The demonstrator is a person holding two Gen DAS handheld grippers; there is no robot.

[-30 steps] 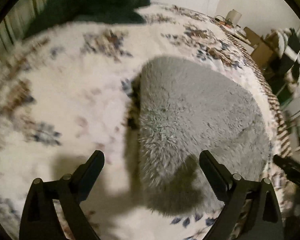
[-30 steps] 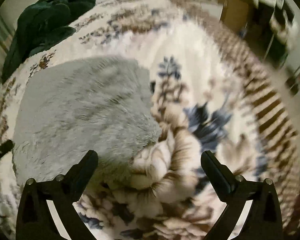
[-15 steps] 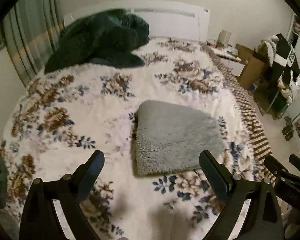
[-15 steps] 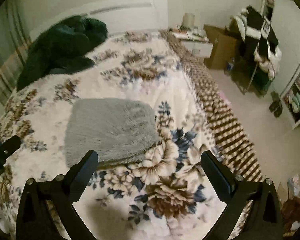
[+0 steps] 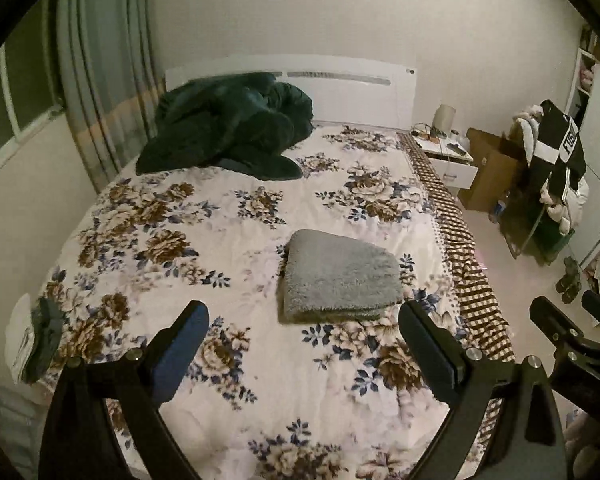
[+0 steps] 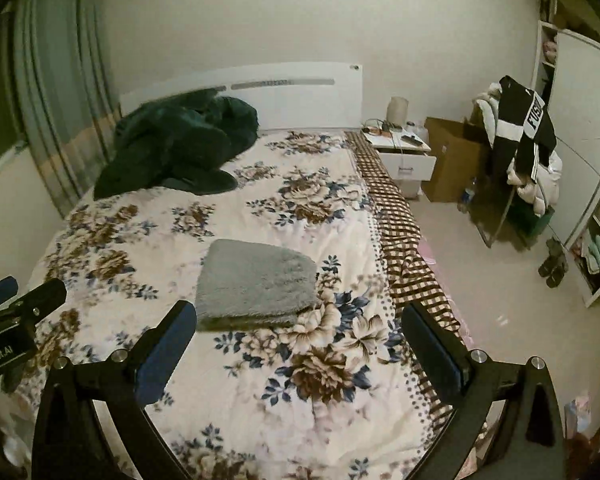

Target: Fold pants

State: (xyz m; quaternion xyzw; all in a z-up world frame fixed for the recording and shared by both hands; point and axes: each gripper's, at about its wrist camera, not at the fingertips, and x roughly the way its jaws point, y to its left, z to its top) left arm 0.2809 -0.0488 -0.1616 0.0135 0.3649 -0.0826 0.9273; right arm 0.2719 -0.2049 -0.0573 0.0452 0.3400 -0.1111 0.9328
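The grey fluffy pants (image 5: 340, 276) lie folded into a flat square on the floral bedspread (image 5: 220, 240), right of the bed's middle. They also show in the right wrist view (image 6: 258, 284). My left gripper (image 5: 304, 312) is open and empty, held high above the foot of the bed, well back from the pants. My right gripper (image 6: 300, 312) is open and empty too, at a similar height and distance. The right gripper (image 5: 572, 332) shows at the left view's right edge, and the left gripper (image 6: 16, 304) at the right view's left edge.
A dark green quilt (image 5: 236, 128) is heaped by the white headboard (image 5: 360, 92). A checked sheet (image 6: 400, 232) hangs down the bed's right side. A nightstand (image 6: 404, 156), a cardboard box (image 6: 448, 168) and a clothes-laden rack (image 6: 524, 148) stand right of the bed. Curtains (image 5: 96, 80) hang at the left.
Both grippers have pulled up and back from right over the pants to a high, distant view of the whole bed. The pants have stayed folded in place.
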